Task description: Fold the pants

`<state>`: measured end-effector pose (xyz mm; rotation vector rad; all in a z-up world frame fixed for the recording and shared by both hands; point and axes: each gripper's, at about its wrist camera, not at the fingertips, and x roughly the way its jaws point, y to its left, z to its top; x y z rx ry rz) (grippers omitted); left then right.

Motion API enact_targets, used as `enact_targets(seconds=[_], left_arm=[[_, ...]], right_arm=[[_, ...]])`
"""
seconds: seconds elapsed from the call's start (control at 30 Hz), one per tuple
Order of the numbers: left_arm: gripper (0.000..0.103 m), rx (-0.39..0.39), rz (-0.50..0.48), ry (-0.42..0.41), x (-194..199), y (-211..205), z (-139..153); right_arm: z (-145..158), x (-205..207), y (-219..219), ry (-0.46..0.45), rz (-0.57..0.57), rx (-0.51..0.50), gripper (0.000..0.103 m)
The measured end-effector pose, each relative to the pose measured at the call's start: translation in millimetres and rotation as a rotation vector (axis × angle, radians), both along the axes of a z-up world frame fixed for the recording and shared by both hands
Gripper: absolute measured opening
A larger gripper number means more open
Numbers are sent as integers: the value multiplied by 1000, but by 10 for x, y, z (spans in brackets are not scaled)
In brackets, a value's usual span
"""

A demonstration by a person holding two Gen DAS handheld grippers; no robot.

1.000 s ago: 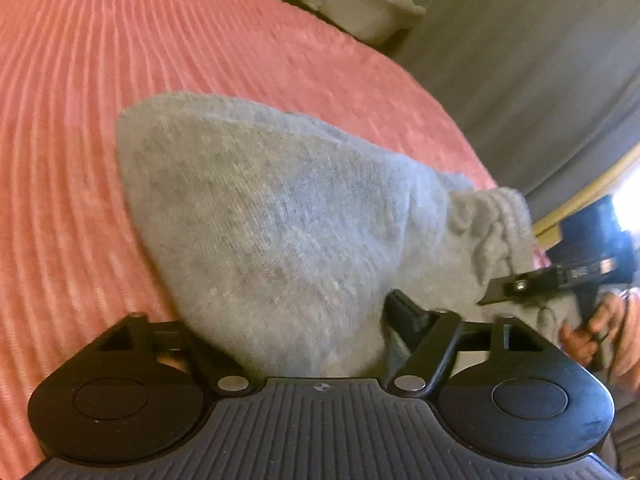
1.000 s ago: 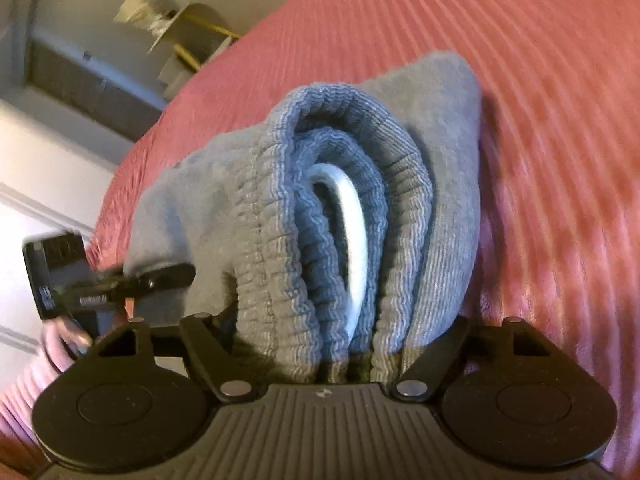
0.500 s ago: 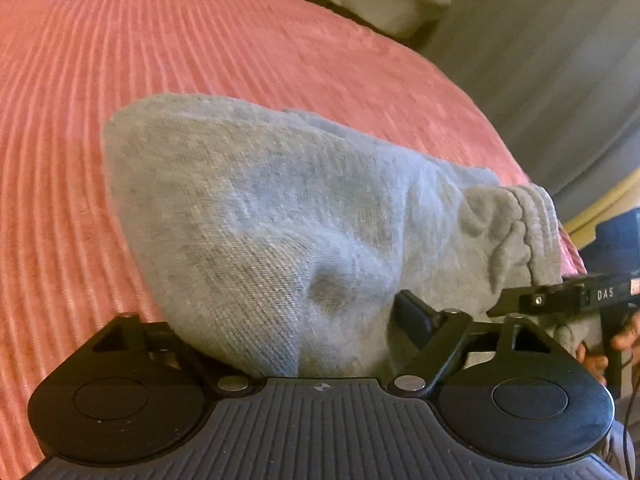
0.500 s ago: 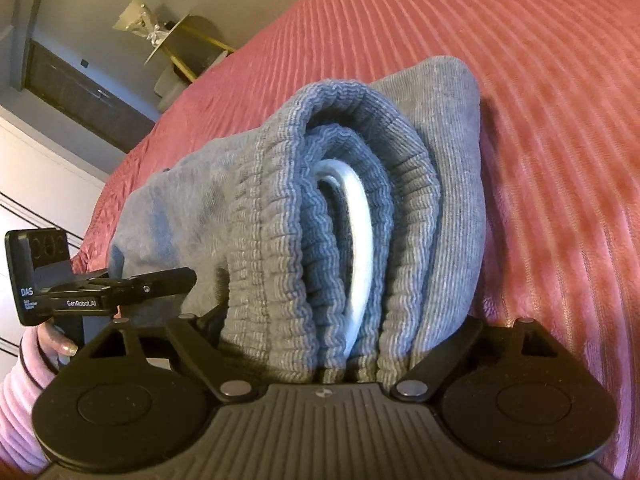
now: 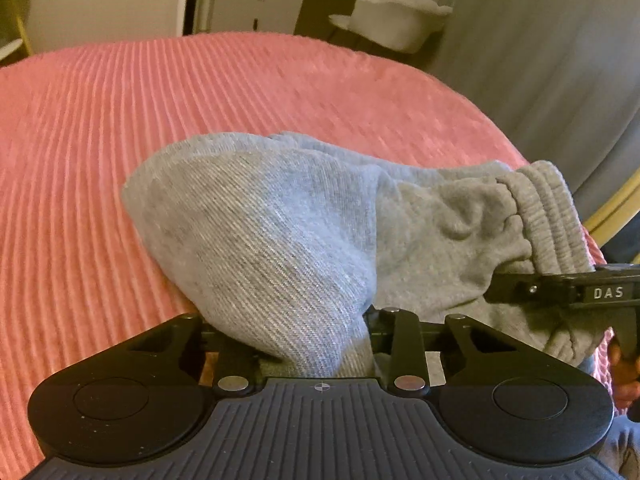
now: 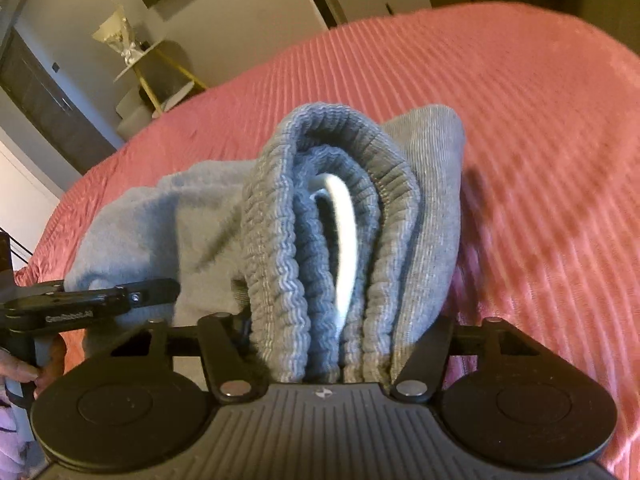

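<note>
Grey sweatpants (image 5: 260,232) are folded into a thick bundle on a pink ribbed bedspread (image 5: 120,120). My left gripper (image 5: 292,332) has its jaws closing, and a fold of the leg fabric is squeezed between them. In the right wrist view the ribbed waistband (image 6: 288,240) stands stacked in layers around a white drawstring (image 6: 344,232). My right gripper (image 6: 340,344) is closing its jaws on that stack, which fills the gap. Each gripper shows from the side in the other's view: the right gripper (image 5: 560,292) and the left gripper (image 6: 100,304).
The bedspread (image 6: 520,120) stretches wide beyond the bundle. A grey chair (image 5: 396,20) and a cabinet (image 5: 256,4) stand past the bed's far edge, with a grey curtain (image 5: 560,60) to the right. A side table with yellow legs (image 6: 160,76) stands off the left. A person's hand (image 6: 24,368) holds the left gripper.
Both grippers' jaws have narrowed onto the grey fabric. Both views have tilted up and risen, showing more of the room, and the bundle's near edge has come up with them.
</note>
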<state>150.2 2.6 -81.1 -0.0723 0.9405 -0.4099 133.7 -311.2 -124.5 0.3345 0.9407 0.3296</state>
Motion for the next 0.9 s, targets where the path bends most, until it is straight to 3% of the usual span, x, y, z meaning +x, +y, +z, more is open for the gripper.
enact_targets(seconds=[0.23, 0.5, 0.7, 0.9], left_arm=[[33, -25, 11, -21, -87, 38, 181], [33, -54, 88, -72, -15, 273, 480], [33, -34, 172, -155, 341, 488, 722], [33, -27, 246, -184, 868, 590, 688]], right_arm=[[278, -105, 67, -54, -4, 3, 57], [581, 43, 291, -142, 39, 11, 55], [756, 507, 540, -220, 47, 27, 55], [735, 1121, 826, -269, 23, 6, 55]])
